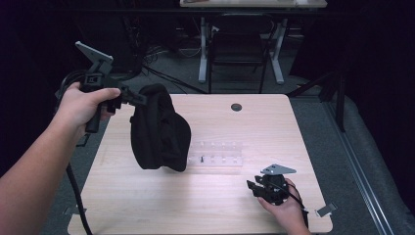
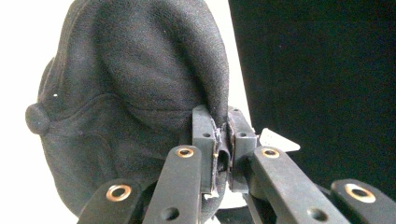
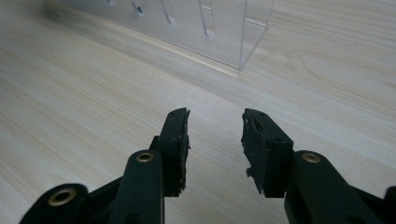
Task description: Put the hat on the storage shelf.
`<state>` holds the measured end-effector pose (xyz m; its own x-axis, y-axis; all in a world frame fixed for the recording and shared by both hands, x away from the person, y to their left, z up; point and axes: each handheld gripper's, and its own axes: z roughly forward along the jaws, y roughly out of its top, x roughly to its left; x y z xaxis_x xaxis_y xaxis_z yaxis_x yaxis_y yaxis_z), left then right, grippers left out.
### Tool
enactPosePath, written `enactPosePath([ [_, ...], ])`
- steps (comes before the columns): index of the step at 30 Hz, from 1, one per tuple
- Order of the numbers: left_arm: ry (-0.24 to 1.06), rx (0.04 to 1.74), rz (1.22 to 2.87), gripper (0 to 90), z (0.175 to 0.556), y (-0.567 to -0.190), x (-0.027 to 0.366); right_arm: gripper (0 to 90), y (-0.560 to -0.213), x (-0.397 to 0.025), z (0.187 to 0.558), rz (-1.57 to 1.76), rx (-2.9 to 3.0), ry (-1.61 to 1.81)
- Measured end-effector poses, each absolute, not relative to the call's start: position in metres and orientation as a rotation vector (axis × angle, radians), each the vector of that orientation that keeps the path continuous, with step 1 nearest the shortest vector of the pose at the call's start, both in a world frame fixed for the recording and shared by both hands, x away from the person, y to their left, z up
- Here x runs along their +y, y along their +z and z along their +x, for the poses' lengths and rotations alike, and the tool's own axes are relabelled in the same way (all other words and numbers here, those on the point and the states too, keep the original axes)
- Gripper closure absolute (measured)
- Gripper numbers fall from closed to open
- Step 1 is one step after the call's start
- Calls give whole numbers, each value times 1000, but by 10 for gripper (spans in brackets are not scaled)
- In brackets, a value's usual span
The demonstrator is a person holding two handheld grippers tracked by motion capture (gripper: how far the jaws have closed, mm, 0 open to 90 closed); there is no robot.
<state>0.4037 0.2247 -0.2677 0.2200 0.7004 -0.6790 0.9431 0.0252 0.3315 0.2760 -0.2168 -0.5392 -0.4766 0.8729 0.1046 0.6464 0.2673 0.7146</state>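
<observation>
Black cap [image 1: 159, 129], held aloft over wooden desk [image 1: 205, 200].
Left gripper [image 1: 132, 98]: fingers [image 2: 204, 135] clamped on cap's edge, cap hanging above desk's left half. Right gripper [image 1: 254, 188]: fingers [image 3: 175, 140] apart, low over desk near clear acrylic rack [image 1: 218, 154].

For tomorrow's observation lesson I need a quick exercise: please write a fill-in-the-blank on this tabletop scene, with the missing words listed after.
1. The left gripper is shut on a black ____.
2. The cap hangs ____ the wooden table, not resting on it.
3. The right gripper holds nothing; it is ____.
4. The clear plastic rack stands ____ the table.

Missing words: cap; above; open; on
</observation>
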Motion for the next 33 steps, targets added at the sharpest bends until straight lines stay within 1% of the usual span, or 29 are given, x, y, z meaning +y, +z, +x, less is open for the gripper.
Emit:
enactPosePath([
  [7, -405, 1548, 1726, 848, 413, -268, 215, 607, -539, -217, 276, 1401, 2235, 1037],
  [18, -371, 1566, 1700, 848, 426, -270, 199, 607, -538, -218, 276, 1397, 2233, 1029],
  [33, -366, 1572, 1715, 848, 434, -275, 180, 607, -537, -221, 276, 1396, 2227, 1043],
])
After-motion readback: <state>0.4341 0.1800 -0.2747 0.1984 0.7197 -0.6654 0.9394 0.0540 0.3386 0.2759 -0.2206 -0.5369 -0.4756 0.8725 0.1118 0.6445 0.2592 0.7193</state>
